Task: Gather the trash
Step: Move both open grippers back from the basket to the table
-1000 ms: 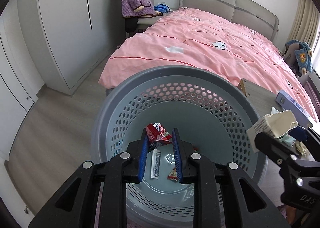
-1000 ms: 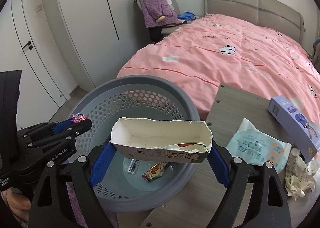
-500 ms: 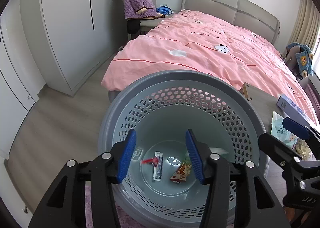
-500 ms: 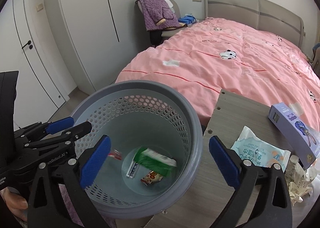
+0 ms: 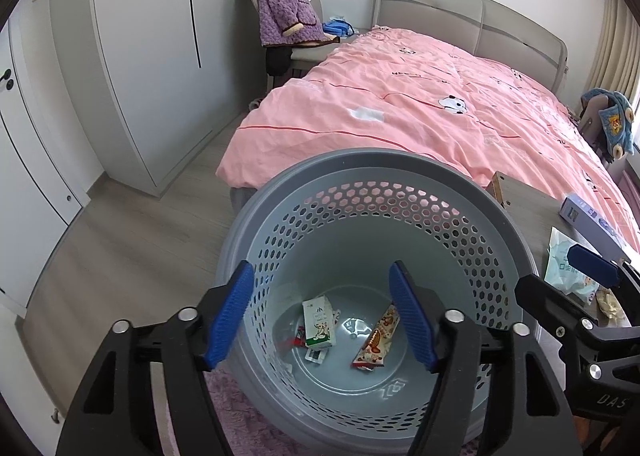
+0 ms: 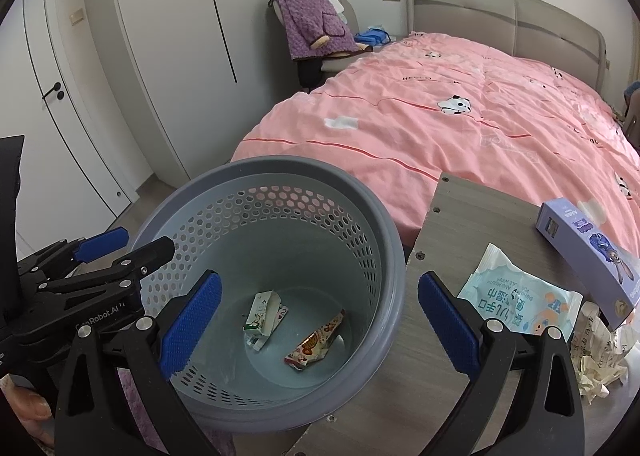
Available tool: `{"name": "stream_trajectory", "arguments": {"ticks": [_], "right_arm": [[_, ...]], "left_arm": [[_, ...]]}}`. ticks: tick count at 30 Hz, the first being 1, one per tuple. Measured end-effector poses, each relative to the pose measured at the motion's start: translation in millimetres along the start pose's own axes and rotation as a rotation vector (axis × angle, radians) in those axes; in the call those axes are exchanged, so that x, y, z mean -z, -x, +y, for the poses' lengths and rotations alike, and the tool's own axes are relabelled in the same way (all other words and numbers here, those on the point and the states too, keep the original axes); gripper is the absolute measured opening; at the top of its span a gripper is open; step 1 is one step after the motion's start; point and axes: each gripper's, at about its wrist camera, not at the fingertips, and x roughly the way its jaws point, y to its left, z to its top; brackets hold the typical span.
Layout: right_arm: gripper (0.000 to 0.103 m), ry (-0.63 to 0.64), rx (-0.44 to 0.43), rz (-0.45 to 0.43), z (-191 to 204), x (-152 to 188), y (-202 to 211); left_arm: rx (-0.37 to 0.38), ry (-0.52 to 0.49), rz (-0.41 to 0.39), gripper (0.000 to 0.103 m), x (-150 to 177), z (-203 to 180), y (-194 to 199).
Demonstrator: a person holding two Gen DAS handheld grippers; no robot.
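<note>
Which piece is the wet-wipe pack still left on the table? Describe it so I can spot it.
Start at the grey table right of the grey basket. The wet-wipe pack lies flat there, pale blue with a cartoon animal. Unlike the purple box behind it and the crumpled paper, it is a soft pouch.

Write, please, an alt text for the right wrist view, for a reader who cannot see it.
The open right gripper hangs above a grey perforated basket that holds a small milk carton and a snack wrapper. To its right, a wipes packet, a purple box and crumpled paper lie on a grey table beside a pink bed.
</note>
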Motion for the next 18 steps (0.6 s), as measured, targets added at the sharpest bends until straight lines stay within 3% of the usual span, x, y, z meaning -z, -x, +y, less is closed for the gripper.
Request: {"name": "stream_trajectory", "arguments": {"ticks": [18], "right_arm": [[0.097, -0.035, 0.014, -0.006, -7, 10, 11]], "left_arm": [[-0.013, 0.009, -0.025, 0.075, 5, 3, 12]]}}
